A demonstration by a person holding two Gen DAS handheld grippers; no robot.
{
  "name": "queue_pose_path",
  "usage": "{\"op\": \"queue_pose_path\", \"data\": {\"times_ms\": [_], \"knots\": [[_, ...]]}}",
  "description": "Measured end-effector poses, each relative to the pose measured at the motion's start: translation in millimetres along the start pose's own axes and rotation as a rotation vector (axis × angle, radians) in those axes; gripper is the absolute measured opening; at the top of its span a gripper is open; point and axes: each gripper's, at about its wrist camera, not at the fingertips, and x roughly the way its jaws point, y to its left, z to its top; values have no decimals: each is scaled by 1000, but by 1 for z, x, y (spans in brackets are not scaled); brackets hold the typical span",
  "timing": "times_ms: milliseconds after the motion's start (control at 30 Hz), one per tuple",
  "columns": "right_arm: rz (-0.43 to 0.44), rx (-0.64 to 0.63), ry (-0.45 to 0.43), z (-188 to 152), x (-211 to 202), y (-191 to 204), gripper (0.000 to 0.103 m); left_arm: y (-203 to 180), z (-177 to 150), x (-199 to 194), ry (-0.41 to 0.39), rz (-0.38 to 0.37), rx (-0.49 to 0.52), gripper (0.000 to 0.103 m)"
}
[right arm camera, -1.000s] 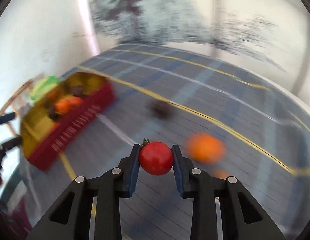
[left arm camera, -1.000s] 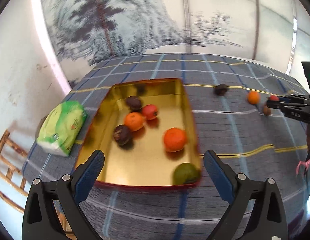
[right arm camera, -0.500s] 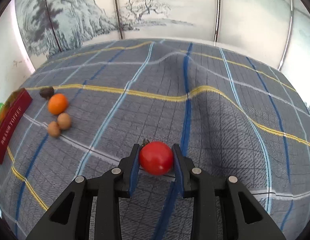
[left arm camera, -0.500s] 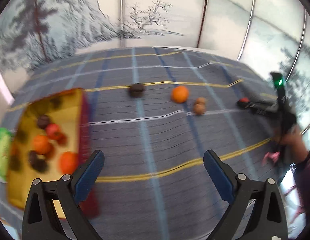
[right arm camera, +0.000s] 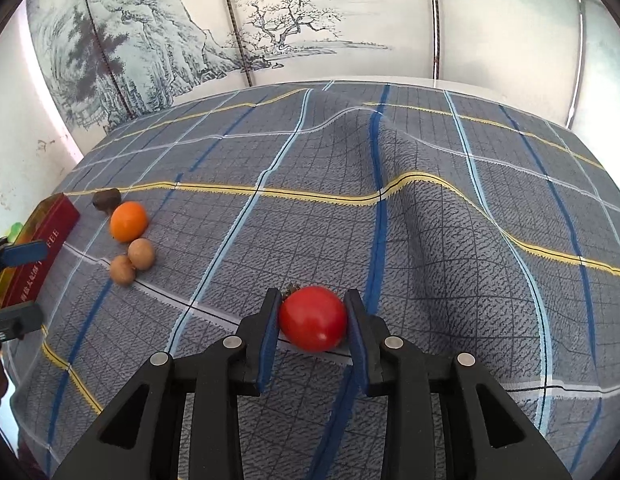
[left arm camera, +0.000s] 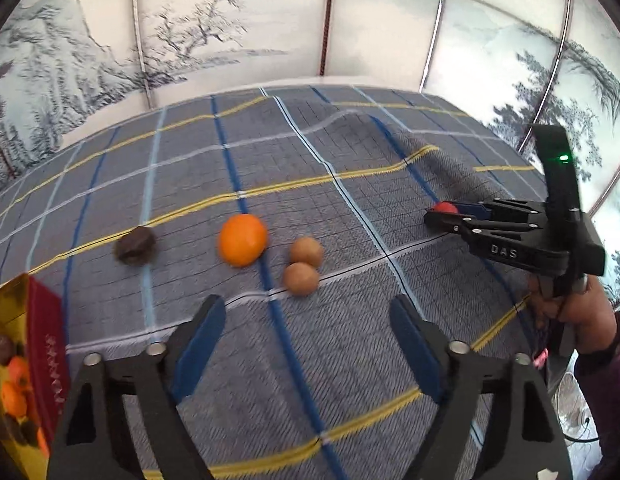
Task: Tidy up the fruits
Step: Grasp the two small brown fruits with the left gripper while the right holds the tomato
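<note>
Right wrist view: right gripper (right arm camera: pixel 313 322) clamped on a red tomato (right arm camera: pixel 313 318), both pads against its sides, low over the plaid cloth (right arm camera: pixel 430 240). Left wrist view shows that same gripper side-on at far right, with only a sliver of red at its tip, plus the hand (left arm camera: pixel 578 312) and dark sleeve (left arm camera: pixel 606 364) holding it, which the right view lacks. Left gripper (left arm camera: pixel 305 332): jaws closing, nothing between them, bare cloth underneath. Loose fruit ahead of it: orange (left arm camera: pixel 242 240), two small brown round fruits (left arm camera: pixel 305 252) touching each other just right of the orange, dark lumpy fruit (left arm camera: pixel 134 245) further left, apart. Only the left view looks inside the tin tray (left arm camera: pixel 47 360), at its left edge: gold interior, orange and dark fruit in it, blurred. Right view sees just the tray's red outer wall and something green behind it. Cloth has a raised fold running through the middle-far area. Flat open cloth between the tomato and the loose fruit group. Painted screen panels (right arm camera: pixel 310 20) close off the table's far edge.
</note>
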Motion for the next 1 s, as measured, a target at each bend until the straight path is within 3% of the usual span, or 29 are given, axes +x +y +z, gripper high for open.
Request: {"op": "queue_pose_path", "data": {"times_ms": [67,200,400,467,500,533,567,600,733,1000], "knots": [[6,-1,-4,0,-1,0,33,-2,4,10,18,-5,0,66],[22,1,-14,-1,-3,0,34,-2,8,25,29,-12,-10,65],[48,12,-24,-1,-5,-2,34,-3,13,48,59,-17,-12,55],[54,15,-25,-1,-5,-2,34,-2,13,58,81,-26,-15,42],[58,17,-25,-1,-5,-2,34,-3,13,60,70,-16,-8,42],[61,19,-24,-1,-5,-3,34,-5,14,62,56,-7,6,36],[64,21,-22,-1,-4,-3,34,-6,14,63,41,13,20,23],[66,21,-20,-1,-3,-3,34,-7,14,64,34,30,25,21],[59,23,-4,-1,0,-3,34,-6,4,58,-27,33,12,21],[44,11,4,0,3,-1,35,9,4,57,-35,32,-63,21]]}}
